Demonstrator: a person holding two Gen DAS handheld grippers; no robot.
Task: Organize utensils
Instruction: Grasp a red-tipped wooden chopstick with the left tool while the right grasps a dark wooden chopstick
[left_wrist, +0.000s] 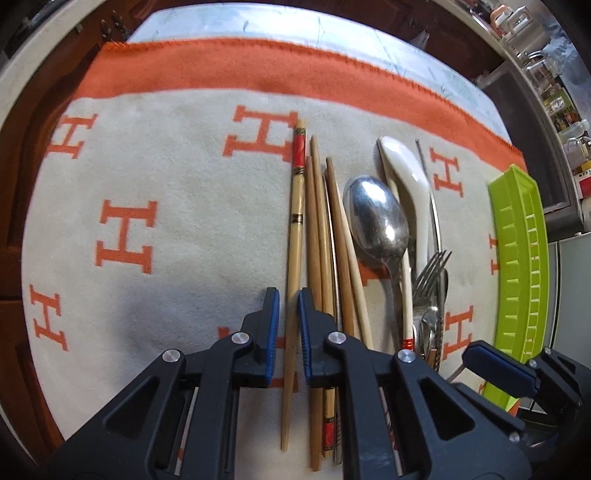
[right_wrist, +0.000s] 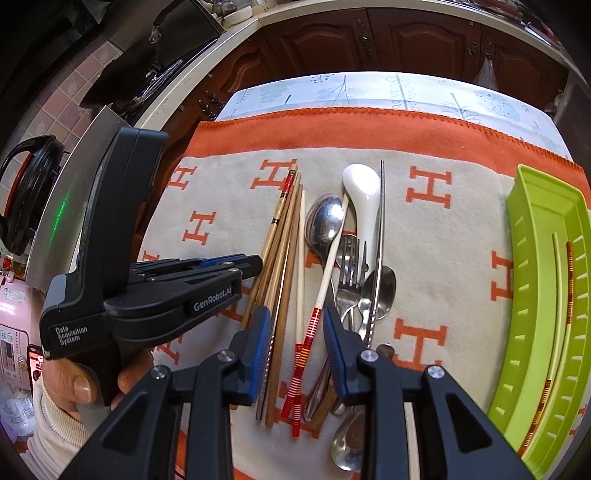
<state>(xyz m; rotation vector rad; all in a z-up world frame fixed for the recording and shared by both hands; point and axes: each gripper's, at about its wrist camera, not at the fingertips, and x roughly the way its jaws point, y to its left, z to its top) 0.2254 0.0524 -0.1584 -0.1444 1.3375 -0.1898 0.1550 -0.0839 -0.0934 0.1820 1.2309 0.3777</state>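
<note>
Left gripper (left_wrist: 287, 317) nipped narrow around pale red-banded bamboo chopstick (left_wrist: 294, 236) on cream, orange-lettered cloth (left_wrist: 166, 177) | right gripper (right_wrist: 296, 326) part-open over red-striped white chopstick (right_wrist: 320, 295), pads clear of it | only right wrist shows inside lime-green slotted tray (right_wrist: 532, 206) (two chopsticks inside)

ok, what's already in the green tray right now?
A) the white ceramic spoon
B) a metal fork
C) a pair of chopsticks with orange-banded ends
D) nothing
C: the right wrist view shows two long pale chopsticks with orange-banded ends lying inside the green tray, while the fork and white ceramic spoon are on the blanket with the other utensils.
</note>
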